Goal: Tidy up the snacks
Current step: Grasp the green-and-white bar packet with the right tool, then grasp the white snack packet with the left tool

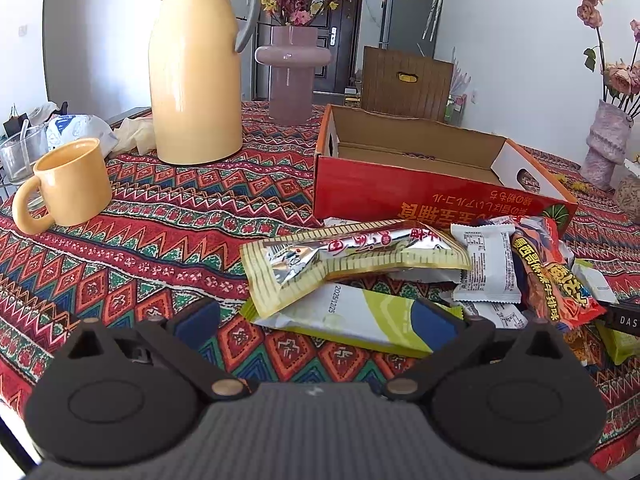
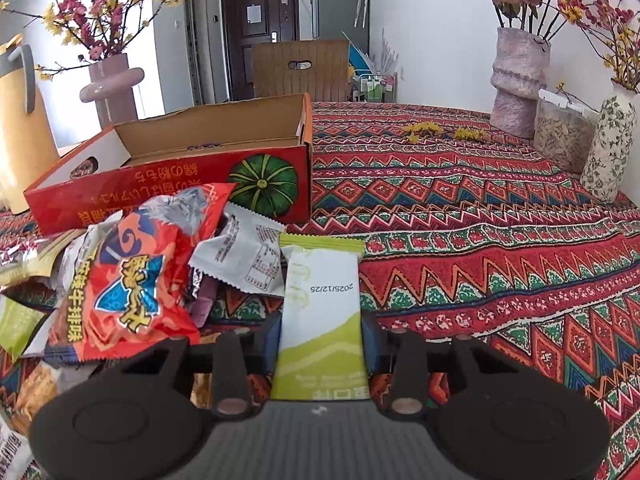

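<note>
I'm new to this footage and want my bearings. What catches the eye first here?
The bright patterned tablecloth fills both views. A heap of snack packets lies in front of an open red cardboard box, with a tall yellow thermos jug and yellow mug to the left. The right gripper is closed on a green-and-white packet.

A table covered by a red patterned cloth (image 2: 500,240) carries everything. On its left part stand a yellow mug (image 1: 68,184) near the front and a tall yellow thermos jug (image 1: 196,80) behind it, with a mauve vase (image 1: 290,76) farther back. An open red cardboard box (image 2: 180,184) sits mid-table, and a heap of snack packets (image 1: 400,280) lies just in front of it. At the far right stand a textured pink vase (image 2: 518,84), a clear jar (image 2: 564,132) and a floral vase (image 2: 608,148).
</note>
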Motion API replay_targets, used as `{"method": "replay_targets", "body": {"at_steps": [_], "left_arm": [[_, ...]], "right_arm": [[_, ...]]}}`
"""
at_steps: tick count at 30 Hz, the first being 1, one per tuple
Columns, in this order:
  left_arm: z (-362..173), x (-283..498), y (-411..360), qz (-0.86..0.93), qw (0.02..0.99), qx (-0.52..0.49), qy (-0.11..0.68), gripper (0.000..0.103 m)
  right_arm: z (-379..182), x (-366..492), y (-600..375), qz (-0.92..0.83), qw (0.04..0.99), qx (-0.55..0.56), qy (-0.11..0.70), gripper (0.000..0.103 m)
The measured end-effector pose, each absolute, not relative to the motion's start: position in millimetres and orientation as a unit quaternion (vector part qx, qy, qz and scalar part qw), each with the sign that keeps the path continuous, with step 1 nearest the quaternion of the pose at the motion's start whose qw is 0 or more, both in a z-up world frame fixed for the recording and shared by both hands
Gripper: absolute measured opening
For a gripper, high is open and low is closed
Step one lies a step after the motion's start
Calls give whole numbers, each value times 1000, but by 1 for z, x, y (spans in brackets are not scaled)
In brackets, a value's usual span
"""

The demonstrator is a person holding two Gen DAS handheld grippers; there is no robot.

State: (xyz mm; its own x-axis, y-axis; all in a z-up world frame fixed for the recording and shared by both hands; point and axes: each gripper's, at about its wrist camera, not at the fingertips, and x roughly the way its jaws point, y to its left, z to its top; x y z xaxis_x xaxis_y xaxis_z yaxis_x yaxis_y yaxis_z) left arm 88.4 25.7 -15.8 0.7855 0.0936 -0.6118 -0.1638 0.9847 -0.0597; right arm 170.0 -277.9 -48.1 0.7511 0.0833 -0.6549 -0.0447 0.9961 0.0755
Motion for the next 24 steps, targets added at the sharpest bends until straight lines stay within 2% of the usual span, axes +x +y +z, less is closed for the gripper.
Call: {"method": "replay_targets", "body": {"at_steps": [11,24], "left_arm": [[-14,70,-1,22,943,-36,329,103],[-44,49,-55,-34,924,32,380,103]], "right_arm": [[-26,128,-294,38,955,54,289,36],[-26,66,-300,69,957,58,275,36]]}}
